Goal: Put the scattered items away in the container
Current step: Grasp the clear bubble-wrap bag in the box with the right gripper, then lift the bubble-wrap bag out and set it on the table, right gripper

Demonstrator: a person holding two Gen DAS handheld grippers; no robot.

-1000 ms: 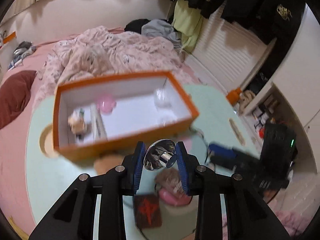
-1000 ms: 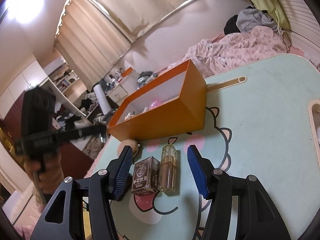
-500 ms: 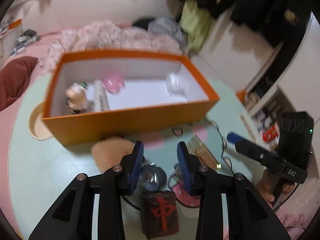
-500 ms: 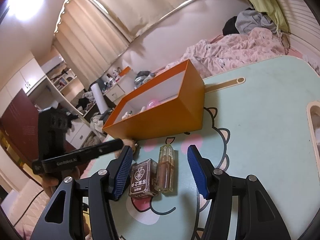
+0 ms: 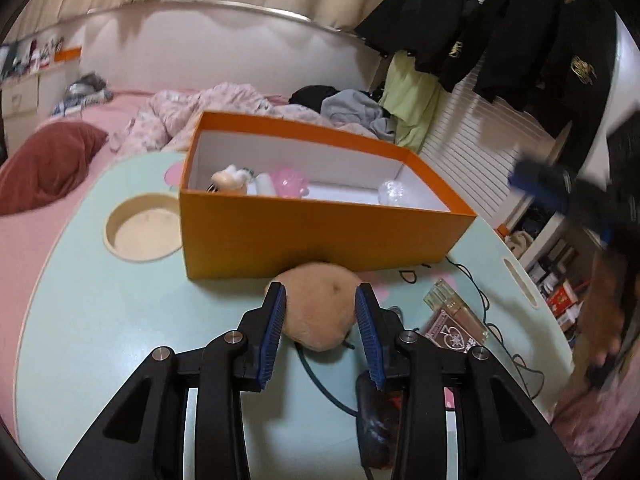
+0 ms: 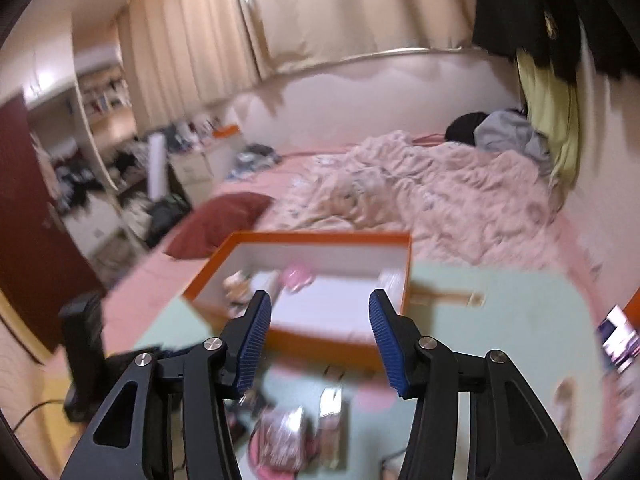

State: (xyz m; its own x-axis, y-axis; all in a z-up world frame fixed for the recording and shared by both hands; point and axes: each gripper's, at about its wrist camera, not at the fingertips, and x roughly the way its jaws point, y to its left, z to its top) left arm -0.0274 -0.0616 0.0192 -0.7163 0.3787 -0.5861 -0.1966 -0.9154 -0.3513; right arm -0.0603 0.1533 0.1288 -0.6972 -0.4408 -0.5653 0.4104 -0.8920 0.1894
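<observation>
An orange box (image 5: 320, 236) with a white inside stands on the mint-green table (image 5: 100, 320); it holds a small figure, a pink toy and a clear ball. My left gripper (image 5: 320, 320) is open, its pads on either side of a tan plush ball (image 5: 320, 304) lying on the table just in front of the box. A perfume bottle (image 5: 444, 300), a card box (image 5: 452, 332) and a dark red tile (image 5: 376, 428) lie to the right. My right gripper (image 6: 320, 336) is open and empty, raised above the box (image 6: 320, 320); that view is blurred.
A round cup recess (image 5: 140, 228) is sunk in the table left of the box. A dark cable (image 5: 320, 380) runs under the left gripper. The bed with pink bedding (image 6: 420, 184) lies beyond the table. The other handheld gripper (image 5: 560, 192) passes at the right.
My left gripper let go of the shiny round item and dropped down around the plush ball. My right gripper lifted from the perfume bottle and card box and swung up over the box.
</observation>
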